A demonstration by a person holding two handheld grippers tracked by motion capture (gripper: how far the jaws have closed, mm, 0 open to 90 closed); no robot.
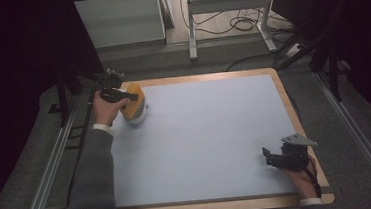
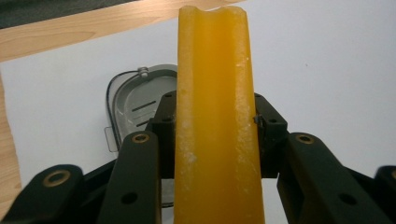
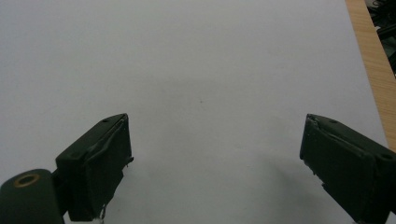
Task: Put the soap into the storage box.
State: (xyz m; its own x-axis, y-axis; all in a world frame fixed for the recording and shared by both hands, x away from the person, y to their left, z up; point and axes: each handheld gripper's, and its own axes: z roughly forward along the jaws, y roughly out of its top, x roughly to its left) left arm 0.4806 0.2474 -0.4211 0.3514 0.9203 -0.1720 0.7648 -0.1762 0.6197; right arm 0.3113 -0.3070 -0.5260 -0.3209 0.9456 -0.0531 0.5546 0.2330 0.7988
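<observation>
The block (image 2: 215,116) clamped in the left hand-held gripper (image 1: 115,94) is a deep orange-yellow, dusted with pale whitish flecks along its edges. Both hand-held grippers are black, with small brass-coloured rings at their joints; the right hand-held gripper (image 1: 278,158) carries a grey plate. The tray (image 2: 133,100) near the desk's far left corner is silver-grey with a dark rim. The desk (image 1: 211,132) is pale blue-white, bordered in light wood.

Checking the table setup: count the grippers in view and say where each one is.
2. The left gripper is at the table's far left corner, shut on an orange bar above a clear lidded container. The right gripper rests open near the front right corner.
</observation>
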